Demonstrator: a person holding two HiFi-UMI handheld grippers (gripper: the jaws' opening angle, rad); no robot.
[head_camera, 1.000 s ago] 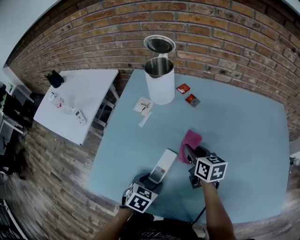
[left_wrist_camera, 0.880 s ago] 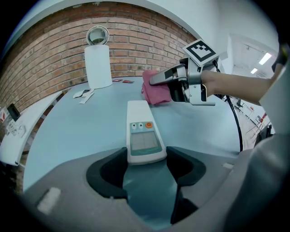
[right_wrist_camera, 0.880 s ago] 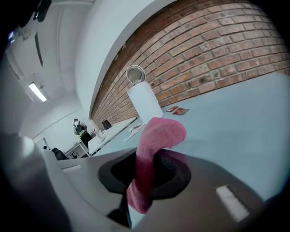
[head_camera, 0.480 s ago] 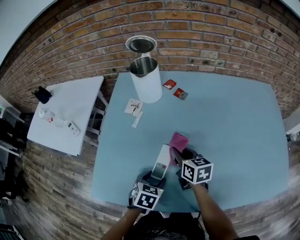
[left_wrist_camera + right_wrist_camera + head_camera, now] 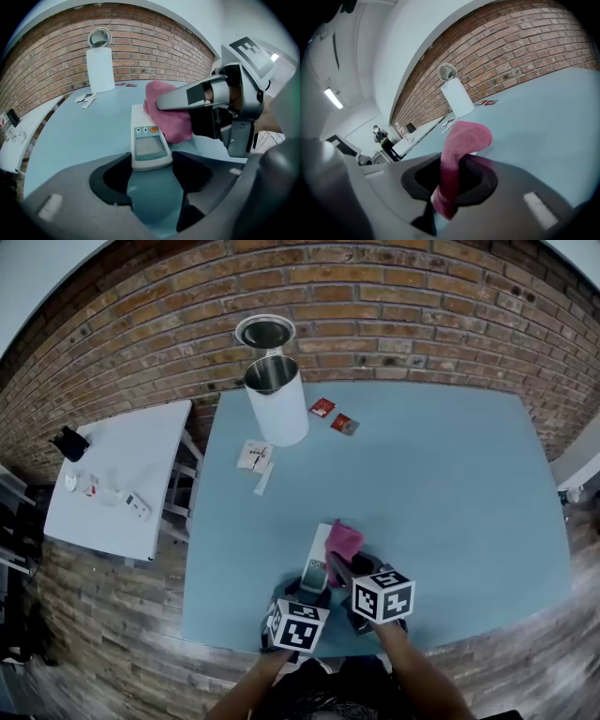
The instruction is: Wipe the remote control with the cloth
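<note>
My left gripper [image 5: 151, 171] stands wide, its pads against both sides of the near end of the remote control [image 5: 147, 145], pinning it flat. My right gripper [image 5: 450, 180] is clamped on the pink cloth [image 5: 461, 140], whose free fold bulges out past the jaws and rests on the remote's far right part, above the buttons and screen. The remote lies close to the near edge of the blue tabletop [image 5: 441, 484], left of middle. A white canister [image 5: 278, 407] stands at the far left corner, two red packets [image 5: 333, 415] just beside it.
</note>
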